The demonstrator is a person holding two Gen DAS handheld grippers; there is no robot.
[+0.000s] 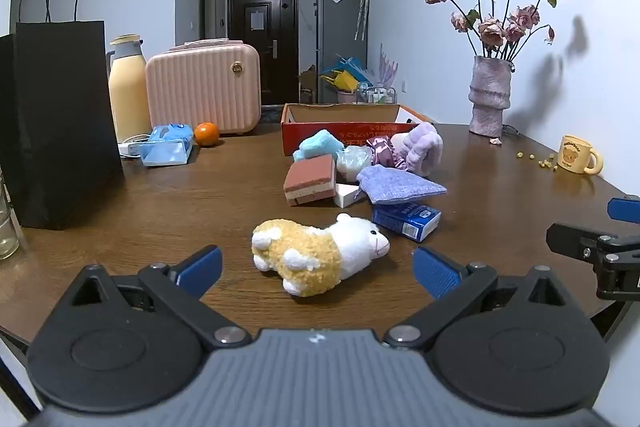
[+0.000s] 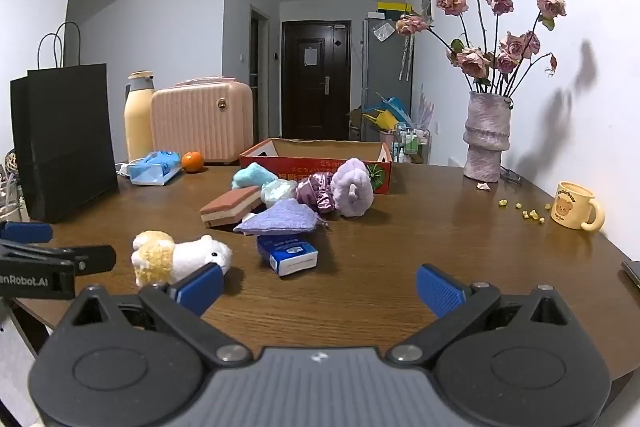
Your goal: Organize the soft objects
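Plush sheep [image 1: 320, 253] lying loose on counter [image 1: 160, 203], centred before left gripper [image 1: 316, 267]; both grippers' fingers spread, empty. Approach step, judging by layout. Next: advance, pinch sheep, carry to cardboard box [image 1: 344, 125]; right gripper [image 2: 318, 287] idle.

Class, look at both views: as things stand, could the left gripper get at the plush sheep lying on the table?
Probably yes. The left gripper is wide open and empty, and the plush sheep lies right ahead of its fingers on the table, with nothing between them.
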